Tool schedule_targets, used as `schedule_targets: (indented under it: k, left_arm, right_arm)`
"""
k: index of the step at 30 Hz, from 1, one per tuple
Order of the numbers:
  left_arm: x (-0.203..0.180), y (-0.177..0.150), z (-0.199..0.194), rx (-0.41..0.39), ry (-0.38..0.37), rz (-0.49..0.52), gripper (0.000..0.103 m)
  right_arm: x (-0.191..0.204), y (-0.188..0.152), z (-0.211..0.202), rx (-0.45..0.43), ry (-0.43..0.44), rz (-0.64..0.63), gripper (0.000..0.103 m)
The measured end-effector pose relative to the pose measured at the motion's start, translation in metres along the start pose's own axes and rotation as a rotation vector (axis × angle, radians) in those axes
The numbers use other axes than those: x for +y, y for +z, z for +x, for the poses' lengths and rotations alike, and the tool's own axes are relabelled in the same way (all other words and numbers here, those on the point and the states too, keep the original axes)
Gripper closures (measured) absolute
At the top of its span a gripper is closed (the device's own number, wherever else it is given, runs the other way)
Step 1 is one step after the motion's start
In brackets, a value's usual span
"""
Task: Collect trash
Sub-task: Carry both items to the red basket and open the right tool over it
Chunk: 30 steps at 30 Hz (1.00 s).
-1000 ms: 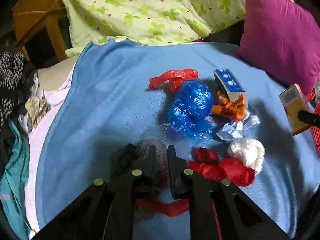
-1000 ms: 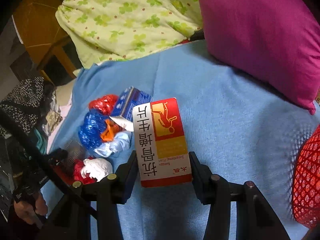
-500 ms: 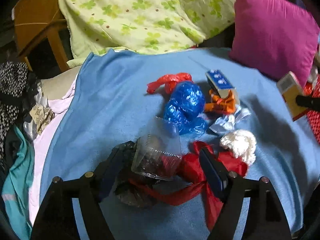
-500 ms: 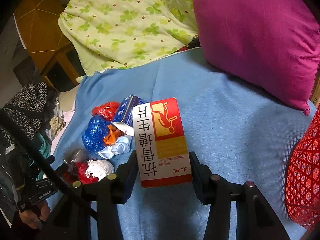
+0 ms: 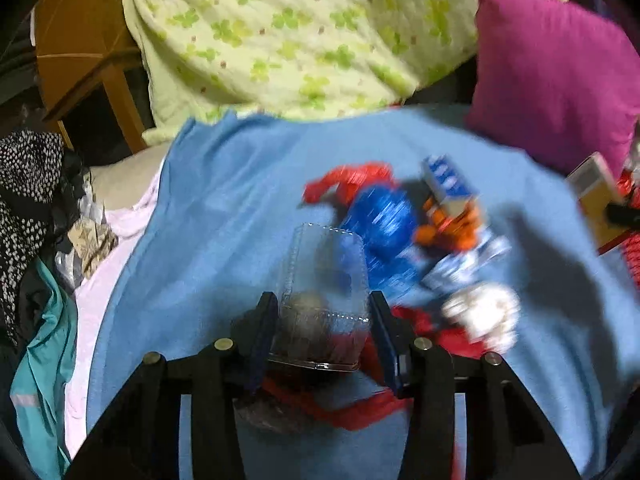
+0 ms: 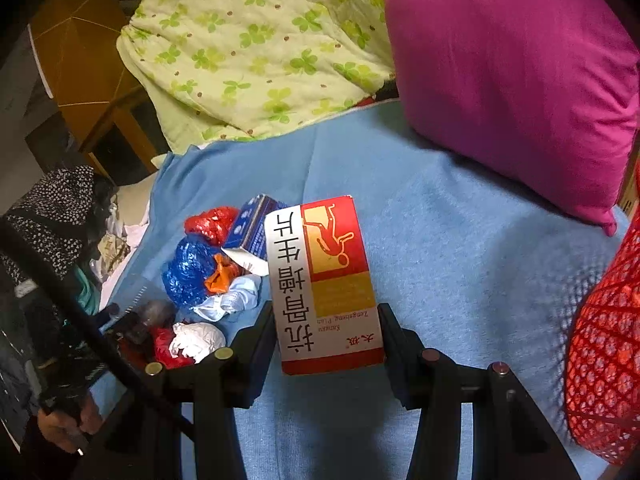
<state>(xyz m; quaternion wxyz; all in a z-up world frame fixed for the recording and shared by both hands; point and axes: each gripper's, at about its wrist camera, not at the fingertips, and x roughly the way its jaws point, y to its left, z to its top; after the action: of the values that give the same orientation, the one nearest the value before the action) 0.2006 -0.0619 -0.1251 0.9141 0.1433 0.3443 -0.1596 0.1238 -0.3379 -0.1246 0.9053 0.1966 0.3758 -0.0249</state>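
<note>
My left gripper point(image 5: 323, 322) is shut on a clear plastic container point(image 5: 322, 280) and holds it above the blue blanket point(image 5: 224, 240). Behind it lies a trash pile: a blue bag point(image 5: 382, 216), a red bag point(image 5: 348, 178), a blue-white box point(image 5: 450, 184), orange plastic point(image 5: 448, 232), a white paper wad point(image 5: 482, 316) and a red bag point(image 5: 424, 328) under my fingers. My right gripper point(image 6: 327, 332) is shut on a red, white and yellow medicine box point(image 6: 324, 280), held above the blanket. The pile shows at its left point(image 6: 208, 272).
A red mesh basket point(image 6: 604, 352) stands at the right edge. A magenta pillow point(image 6: 512, 72) and a green floral quilt point(image 6: 248, 48) lie at the back. Clothes point(image 5: 36, 216) hang off the left side of the bed beside a wooden stand point(image 5: 80, 60).
My left gripper opened wide, then closed on the clear container and lifted it; the view is blurred by motion. My right gripper kept the medicine box and drifted slightly toward the red basket.
</note>
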Motion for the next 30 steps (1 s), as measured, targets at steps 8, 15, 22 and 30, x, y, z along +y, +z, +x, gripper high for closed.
schedule_targets:
  k: [8,15,22,30]
  left_arm:
    - [-0.078,0.038,-0.101,-0.192,-0.206,0.075,0.054]
    - [-0.185,0.07,-0.147,-0.256,-0.453,0.136,0.053]
    - [-0.303,0.088,-0.15,-0.207,-0.587,0.228,0.052]
    - [-0.352,0.088,-0.131,-0.171,-0.576,0.304,0.05]
  right_arm:
    - [-0.022,-0.004,-0.083,-0.161,0.061,0.076,0.051]
    - [-0.091,-0.029,-0.18,-0.234,-0.063,0.18,0.051]
    - [-0.188,-0.048,-0.236,-0.263,-0.157,0.373,0.049]
    - [-0.231,-0.063,-0.235,-0.265,-0.129,0.474,0.049]
